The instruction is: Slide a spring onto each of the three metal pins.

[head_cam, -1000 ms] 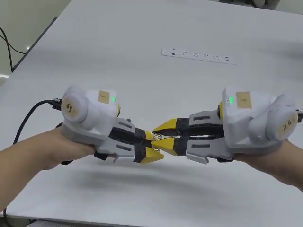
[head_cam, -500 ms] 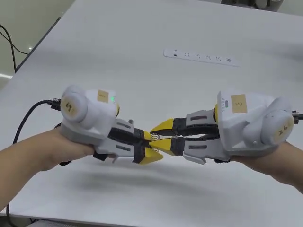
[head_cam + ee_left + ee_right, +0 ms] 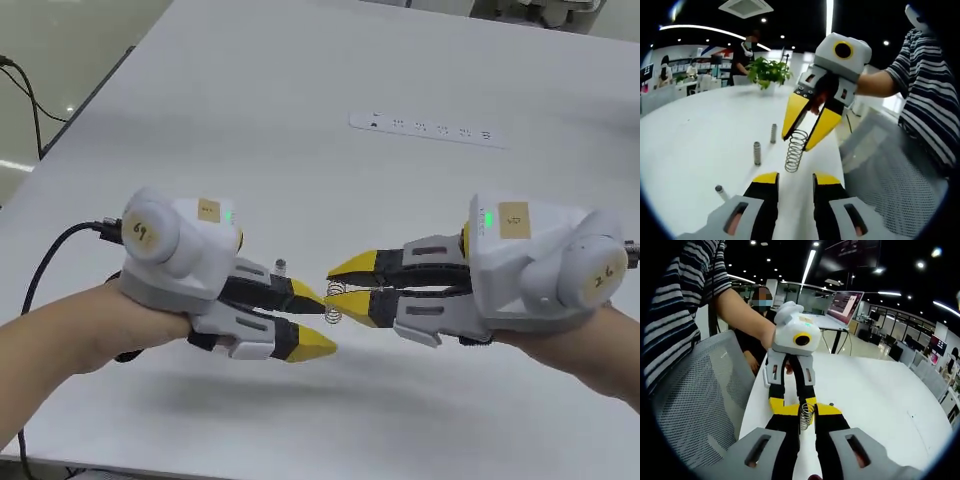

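A small steel spring (image 3: 335,300) sticks out of my right gripper (image 3: 341,291), which is shut on one end of it above the white table. In the left gripper view the spring (image 3: 795,151) hangs from the right gripper's yellow tips (image 3: 796,141). It also sits between my right jaws in the right gripper view (image 3: 806,415). My left gripper (image 3: 311,320) faces it with its jaws open and nothing between them (image 3: 796,181). Three short metal pins stand on the table: one far (image 3: 773,133), one in the middle (image 3: 757,153), one near (image 3: 719,190). One pin (image 3: 281,266) peeks up behind my left gripper.
A white power strip (image 3: 428,130) lies across the far part of the table (image 3: 250,120). A black cable (image 3: 55,255) runs from my left gripper off the table's left edge. A person in a striped shirt (image 3: 925,100) sits on a mesh chair.
My left gripper has opened and drawn back a little to the left, away from the spring. The right gripper keeps hold of the spring. The head camera has tilted slightly.
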Motion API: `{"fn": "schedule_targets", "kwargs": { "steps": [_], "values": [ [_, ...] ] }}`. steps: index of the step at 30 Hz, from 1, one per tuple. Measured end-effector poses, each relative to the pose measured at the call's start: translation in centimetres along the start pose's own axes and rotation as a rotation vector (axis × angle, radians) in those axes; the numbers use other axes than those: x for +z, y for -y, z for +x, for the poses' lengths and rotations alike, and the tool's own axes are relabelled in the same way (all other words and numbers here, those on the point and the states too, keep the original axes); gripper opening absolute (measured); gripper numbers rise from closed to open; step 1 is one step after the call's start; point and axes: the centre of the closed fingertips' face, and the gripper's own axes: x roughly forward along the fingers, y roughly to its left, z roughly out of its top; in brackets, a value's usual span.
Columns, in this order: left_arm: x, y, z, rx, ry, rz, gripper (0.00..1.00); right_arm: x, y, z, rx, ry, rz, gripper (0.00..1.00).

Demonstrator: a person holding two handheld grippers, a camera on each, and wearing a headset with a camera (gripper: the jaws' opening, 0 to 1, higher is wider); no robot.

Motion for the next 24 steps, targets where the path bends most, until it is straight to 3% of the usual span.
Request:
{"fn": "schedule_targets", "kwargs": {
  "steps": [8,20,24],
  "values": [
    [-0.2,-1.1,-1.6,0.054,0.023,-0.040,0.29,-0.3,0.5,0.2,-0.013,-0.006,0.004,0.07],
    [-1.0,-1.4,-3.7,0.089,0.031,-0.072,0.42,-0.7,1.5,0.7,-0.045,-0.019,0.000,0.07],
    [-1.3,-1.9,-4.7,0.126,0.039,-0.087,0.50,-0.9,1.7,0.8,-0.055,-0.026,-0.004,0.07]
  ]
}}
